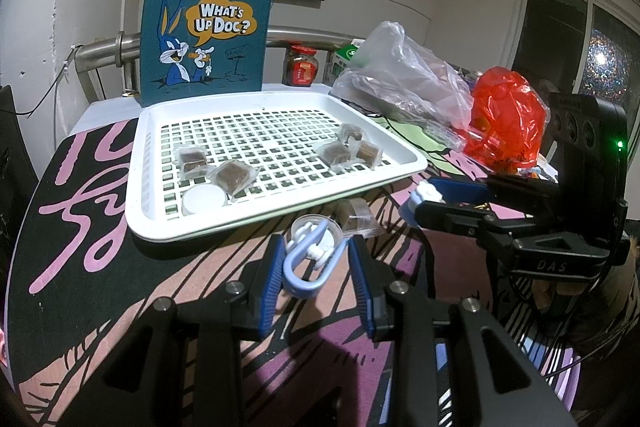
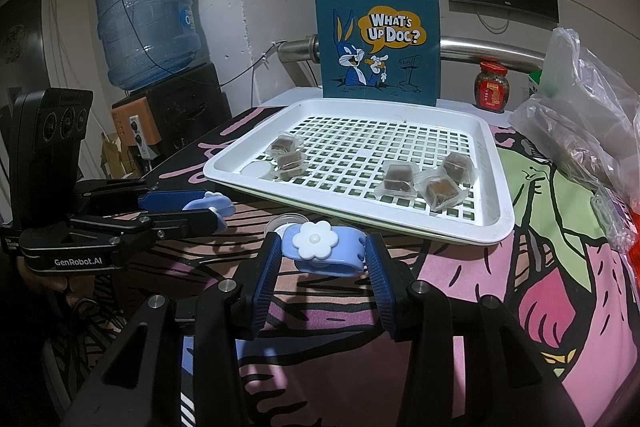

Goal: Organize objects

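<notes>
Pale blue looped silicone band with a white flower button, gripped at once by both tongs just in front of the white perforated plastic tray, above the cartoon-printed surface. Right tongs clamped across its flat sides; left tongs clenched on its other end, edge-on in that view. Behind the band, a small clear round cup and one wrapped brown cube on the surface. Inside the tray, five more wrapped brown cubes and a white round lid. Further back, upright, a teal felt tote with a rabbit print.
</notes>
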